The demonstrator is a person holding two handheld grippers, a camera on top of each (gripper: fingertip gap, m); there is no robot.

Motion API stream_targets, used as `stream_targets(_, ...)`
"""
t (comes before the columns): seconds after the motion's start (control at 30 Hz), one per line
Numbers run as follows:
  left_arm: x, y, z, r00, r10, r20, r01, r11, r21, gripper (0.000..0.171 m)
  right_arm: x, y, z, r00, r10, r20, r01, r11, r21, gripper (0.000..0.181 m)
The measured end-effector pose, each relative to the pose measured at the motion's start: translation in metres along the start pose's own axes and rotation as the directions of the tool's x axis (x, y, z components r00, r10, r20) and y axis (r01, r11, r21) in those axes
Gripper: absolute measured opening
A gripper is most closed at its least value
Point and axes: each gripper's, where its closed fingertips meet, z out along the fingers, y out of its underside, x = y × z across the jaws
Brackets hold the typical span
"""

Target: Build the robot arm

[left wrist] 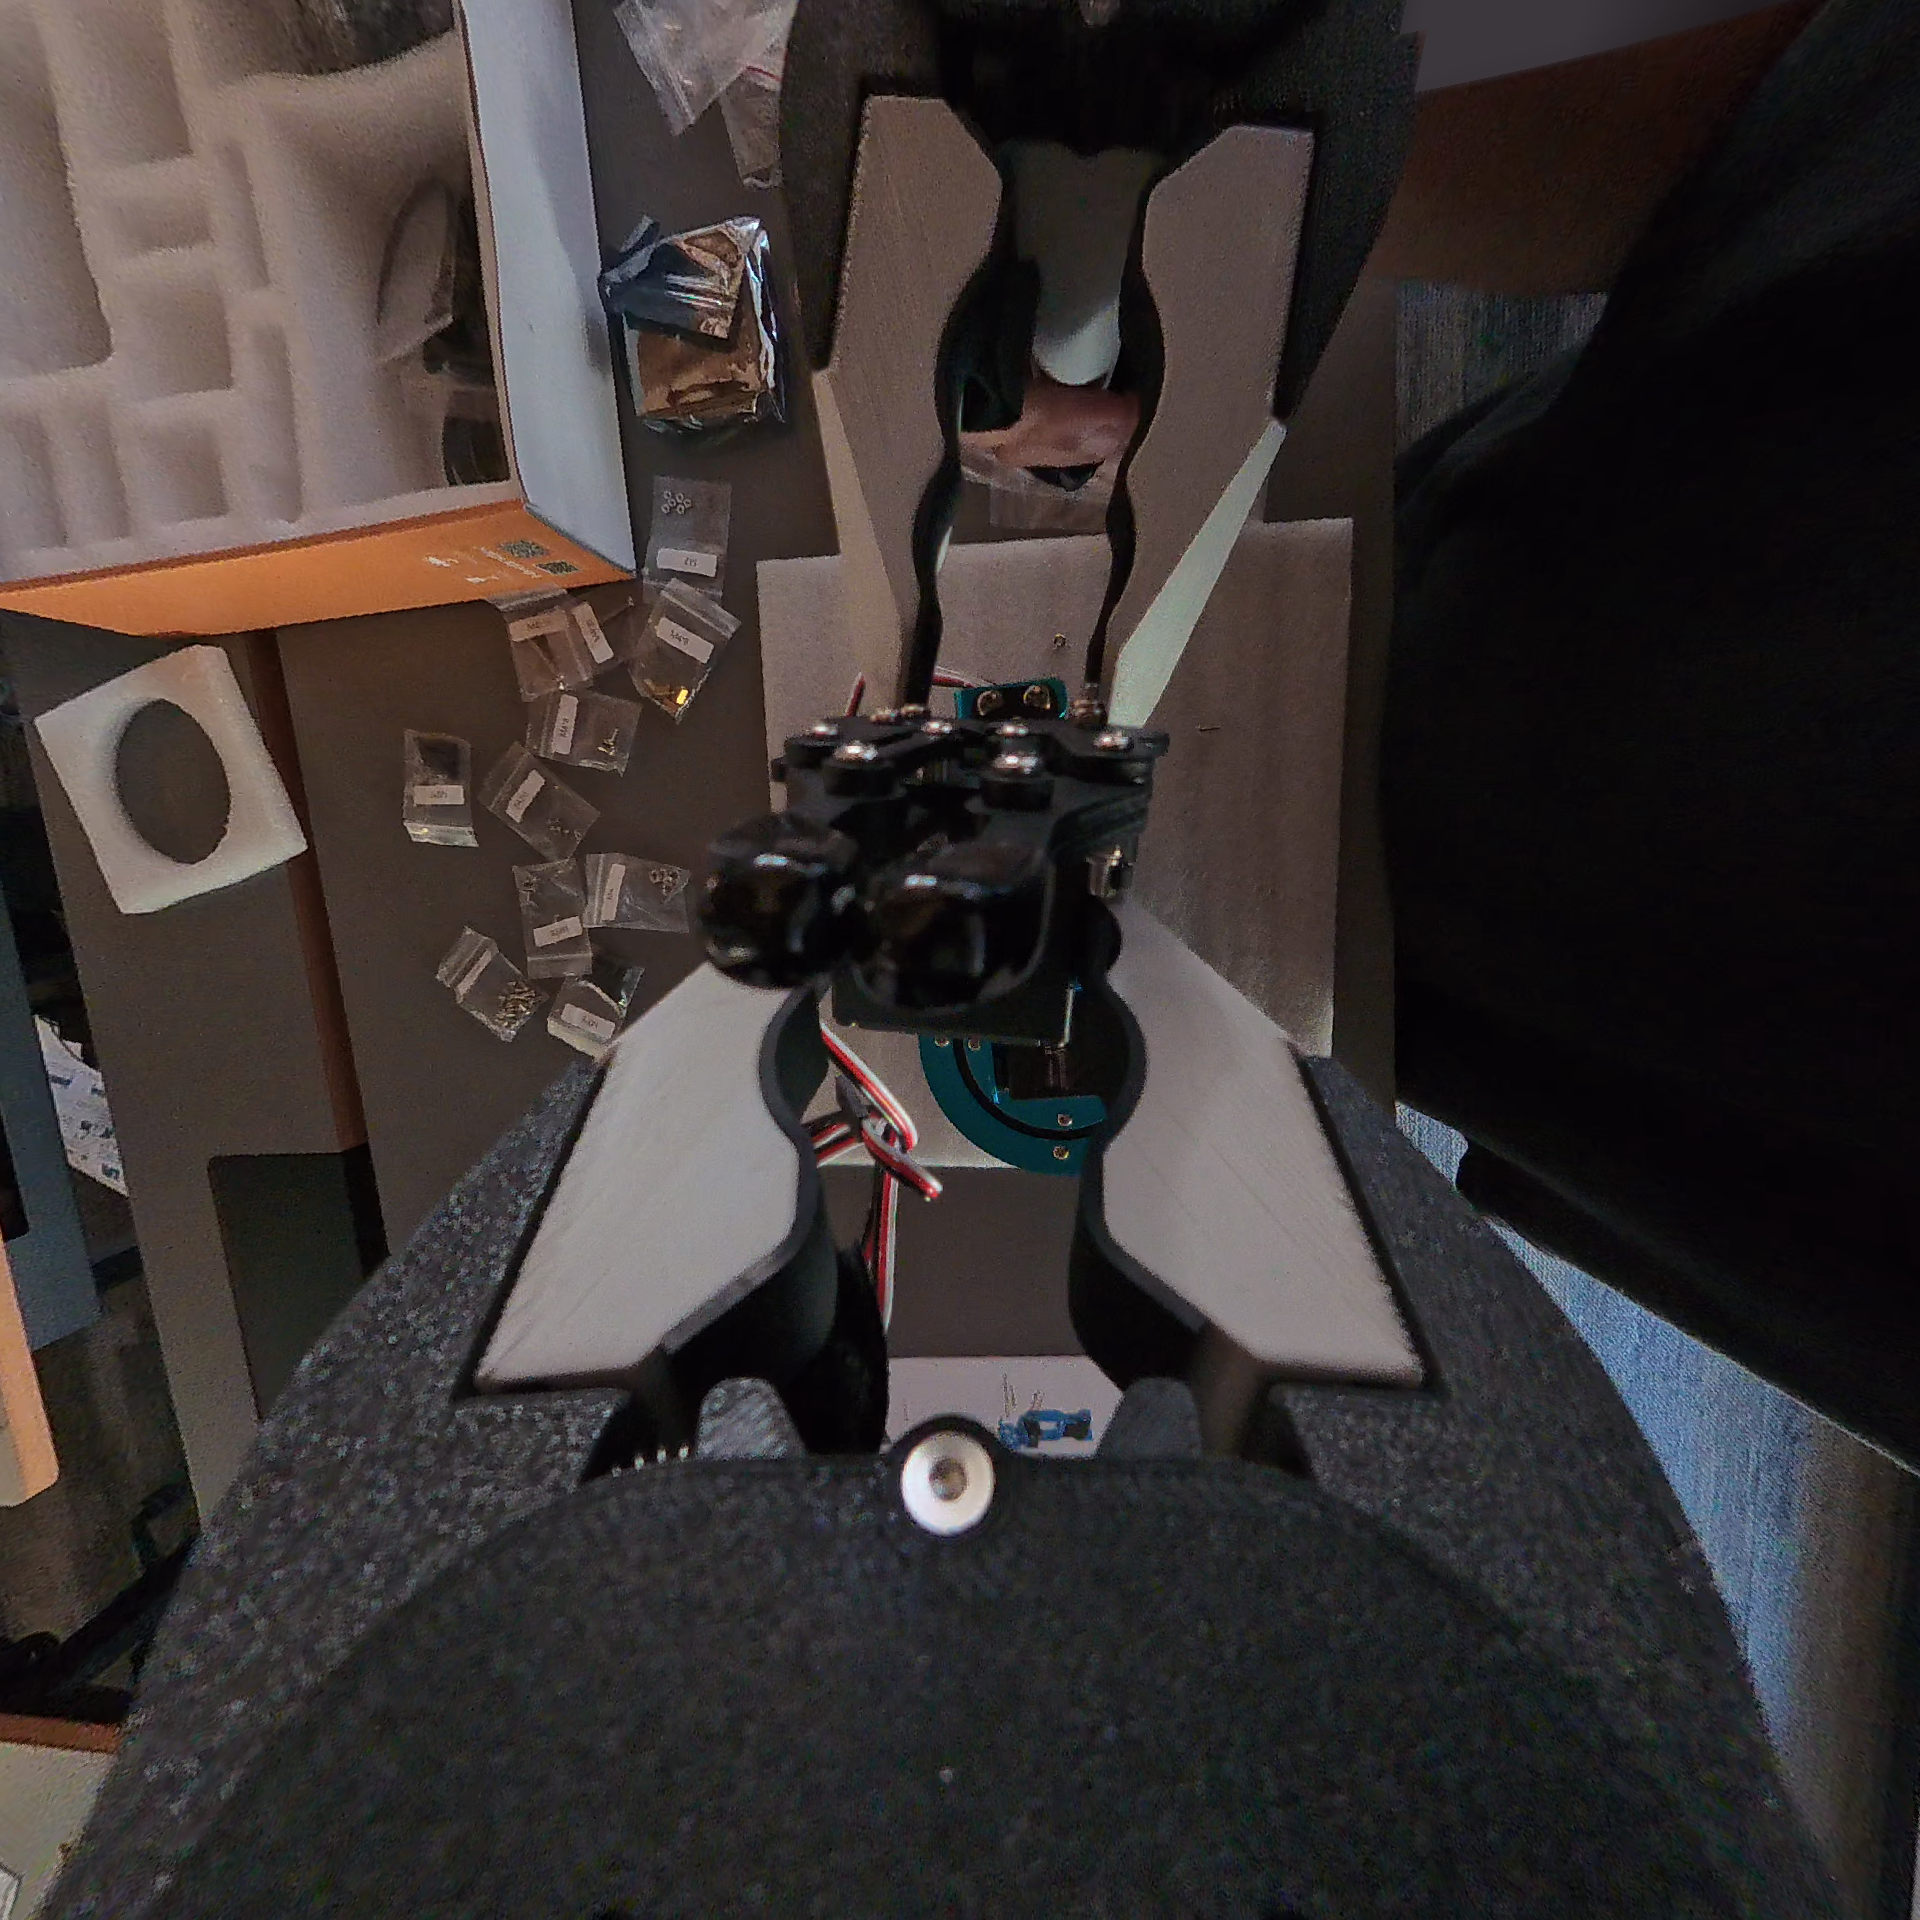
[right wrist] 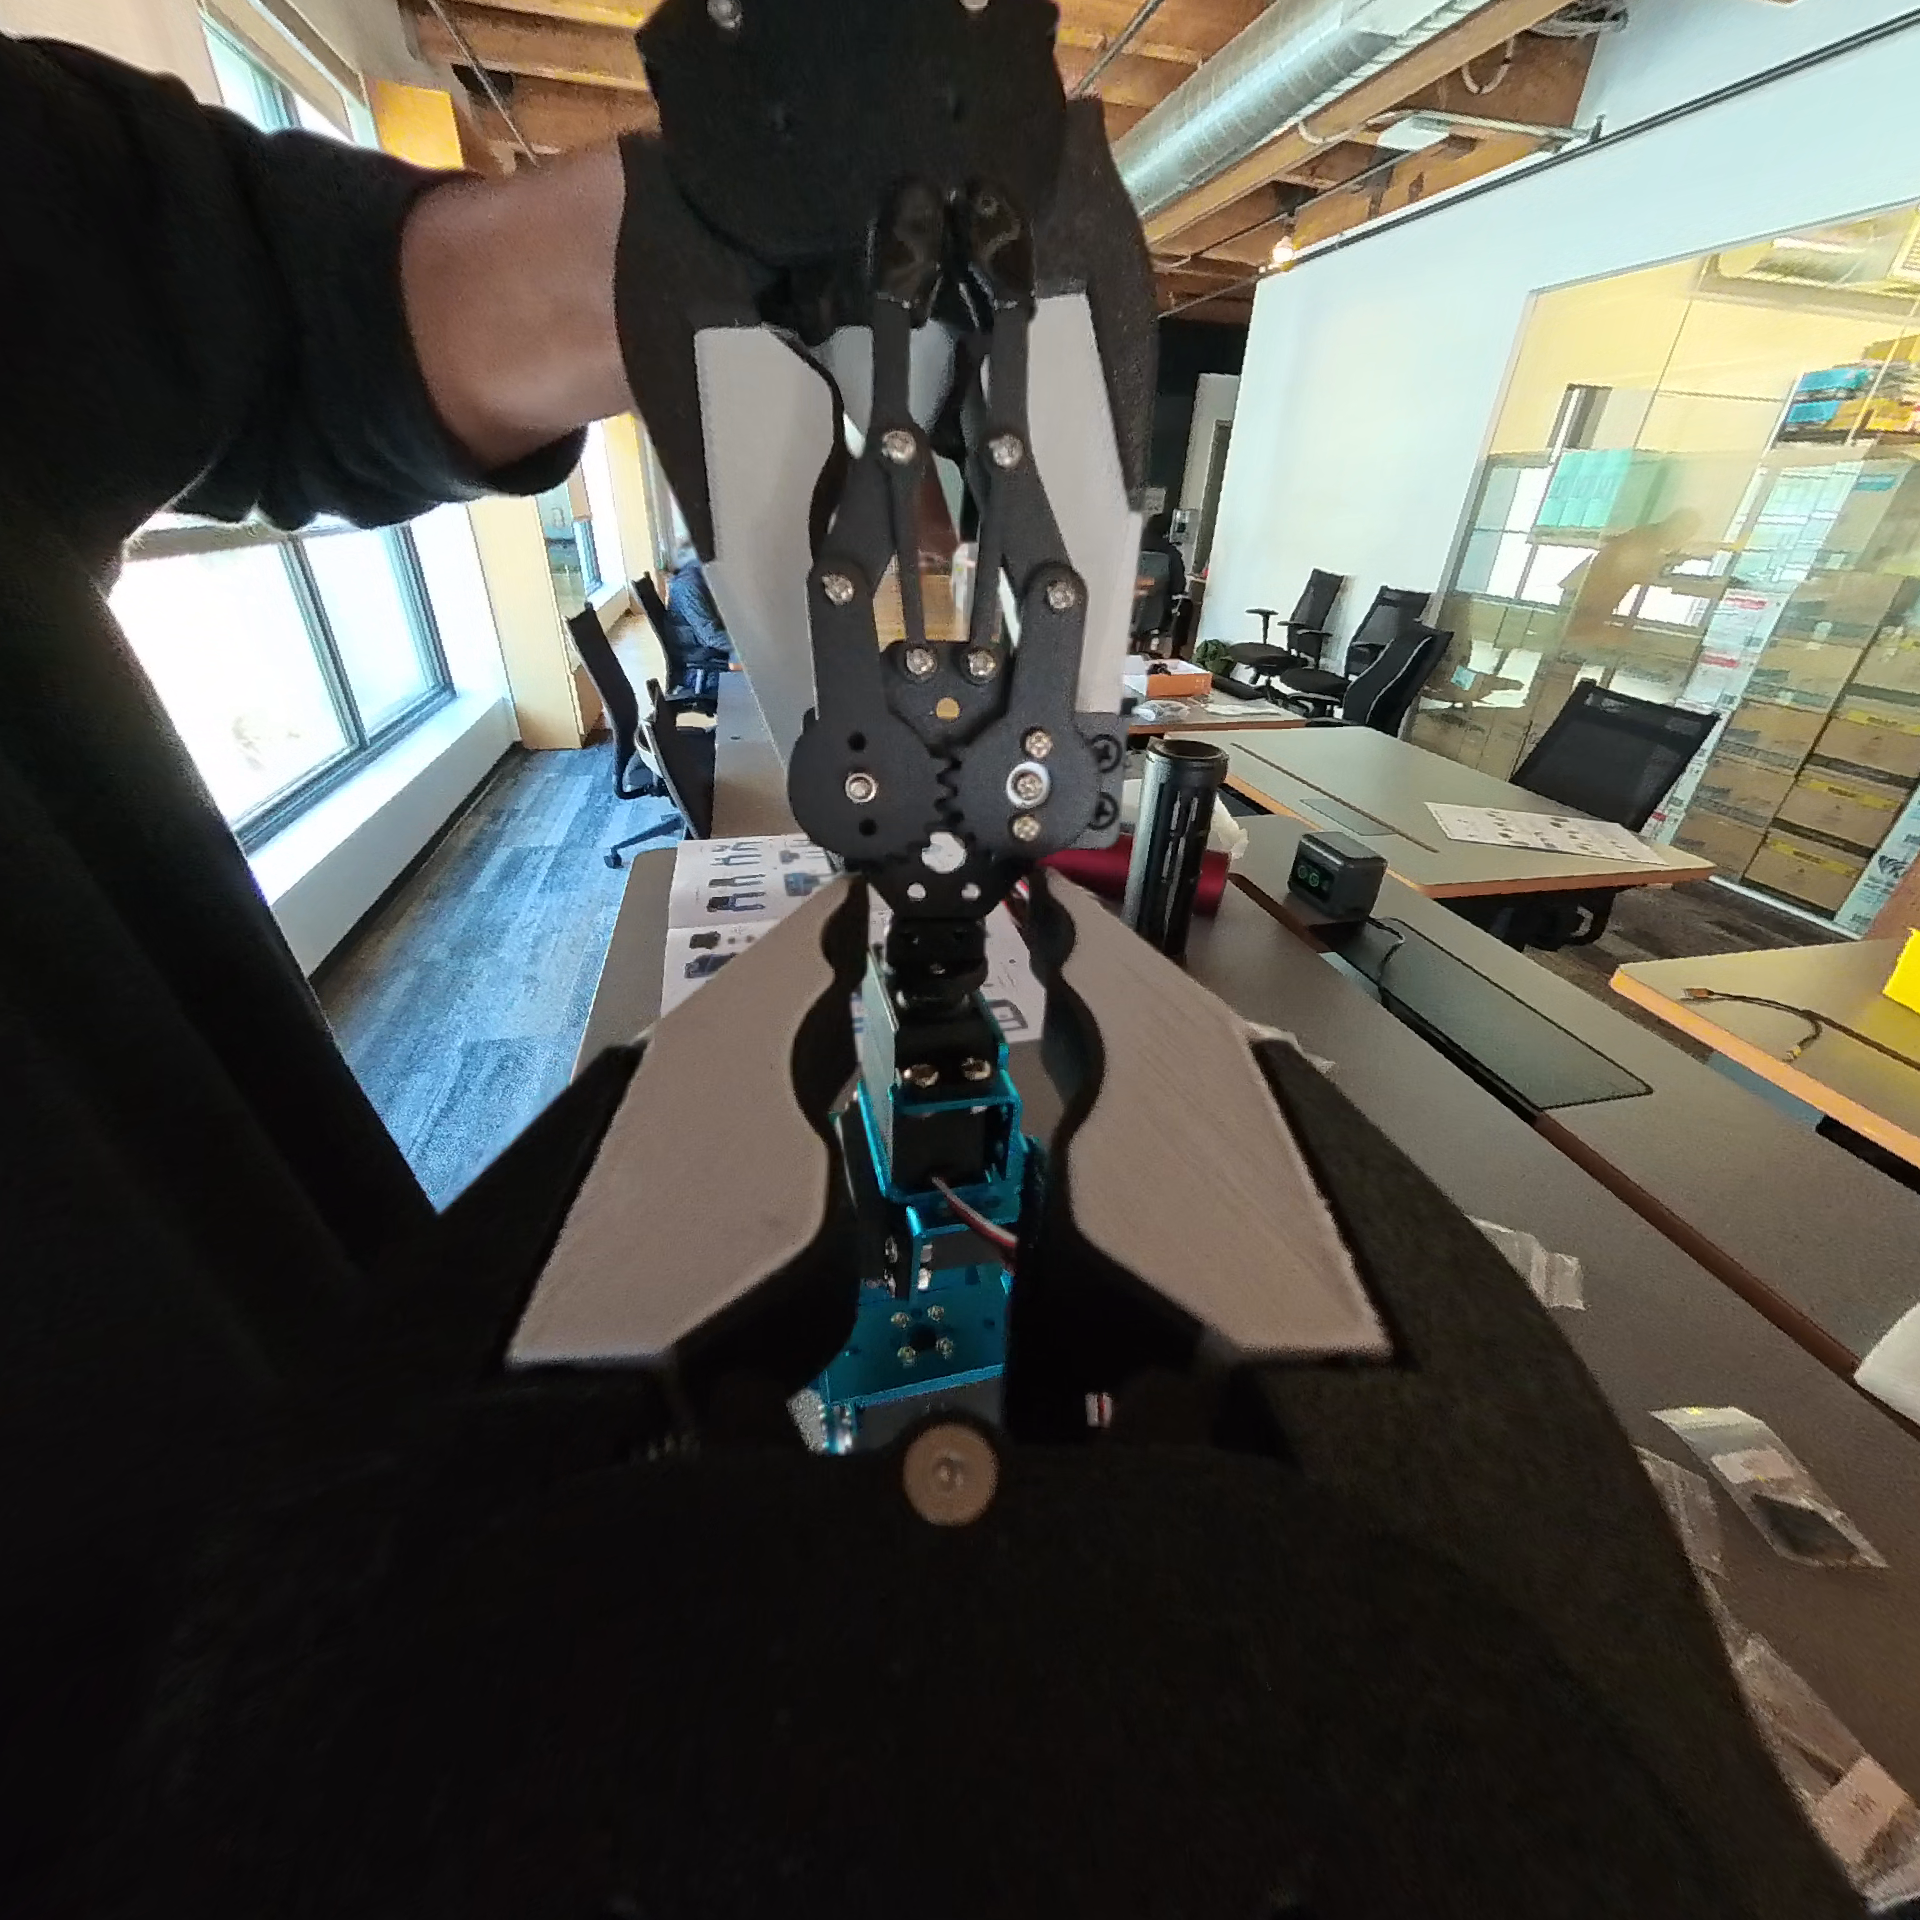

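left fingers: my left gripper point(left wrist: 961, 1049) looks down on the surface point(left wrist: 416, 1039). its fingers are partly spread with the claw point(left wrist: 925, 831) of a small robot arm point(right wrist: 940, 790) poking up between them. i cannot tell whether the pads touch it.
right fingers: my right gripper point(right wrist: 945, 914) has its fingers drawn in on the blue bracket point(right wrist: 935, 1132) lower on the same arm, one on each side, pinching it as far as i can see.
where the arm is: off the surface, standing lengthwise from my right fingers up to my left ones, claw end uppermost.
wires: a red, white and black bundle point(left wrist: 883, 1132) hangs loose between my left fingers, just below the claw.
around: small parts bags point(left wrist: 551, 800) lie scattered left of my left fingers. an open box with white foam point(left wrist: 312, 582) sits beyond them, and a printed sheet point(right wrist: 727, 904) lies past my right fingers.
risk, slip: the bracket is smooth metal. if only my right fingers truly hold it, i judge the arm could pivot or drop onto the bags.
risk, joints: pulling my two hands out of line could bend the joints or strain the claw's thin links.
risk, wires: closing my left fingers could pinch the loose bundle.
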Motion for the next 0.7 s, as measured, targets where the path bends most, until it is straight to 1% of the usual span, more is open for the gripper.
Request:
stream_targets(0.2,0.0025,-0.0004,-0.0012,1.000,-0.011,-0.017,0.011,1.000,-0.024,0.046,-0.0032,0.0030,0.0002,0.998,0.052,0.036,-0.052,0.999,0.001,0.024)
stream_targets(0.47,0.0021,0.0000,0.0019,0.996,-0.078,-0.044,0.077,0.996,-0.033,0.045,-0.0010,0.0087,0.0000,0.996,0.081,0.045,-0.080,0.997,-0.012,0.018)
stream_targets(0.7,0.0028,0.0016,-0.0011,0.997,-0.054,-0.054,0.047,0.991,-0.123,0.046,-0.0023,0.0085,0.0015,0.996,0.071,0.062,-0.069,0.997,-0.027,0.018)
